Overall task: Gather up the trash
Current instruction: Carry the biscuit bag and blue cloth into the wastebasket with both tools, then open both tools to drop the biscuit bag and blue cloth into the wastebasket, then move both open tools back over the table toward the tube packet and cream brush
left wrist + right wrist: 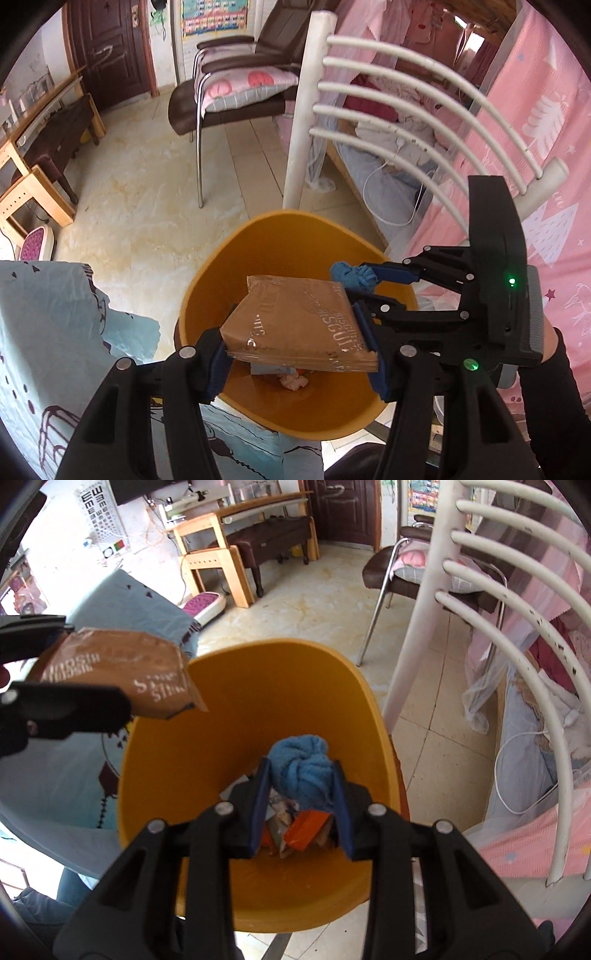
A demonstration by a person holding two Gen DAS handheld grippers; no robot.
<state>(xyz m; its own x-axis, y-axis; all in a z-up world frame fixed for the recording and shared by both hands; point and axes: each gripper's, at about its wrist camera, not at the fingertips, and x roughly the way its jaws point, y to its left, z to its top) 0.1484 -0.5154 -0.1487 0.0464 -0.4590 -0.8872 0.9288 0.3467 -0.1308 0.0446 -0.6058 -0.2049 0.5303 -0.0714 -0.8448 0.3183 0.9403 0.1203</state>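
An orange bin (280, 236) stands on the floor, with wrappers (303, 830) lying in its bottom. My left gripper (297, 350) is shut on a brown biscuit packet (295, 325) and holds it over the bin's mouth; the packet also shows at the left of the right wrist view (122, 672). My right gripper (301, 786) is shut on a balled blue cloth (301, 771) above the bin (221, 716). In the left wrist view the right gripper (360, 288) with the blue cloth (351, 275) is just right of the packet.
A white slatted bed end (306, 122) rises right behind the bin, with pink bedding (546, 122) to the right. A light blue printed cloth (48, 325) hangs at the left. A brown chair (229, 96) and a wooden desk (218, 542) stand across the tiled floor.
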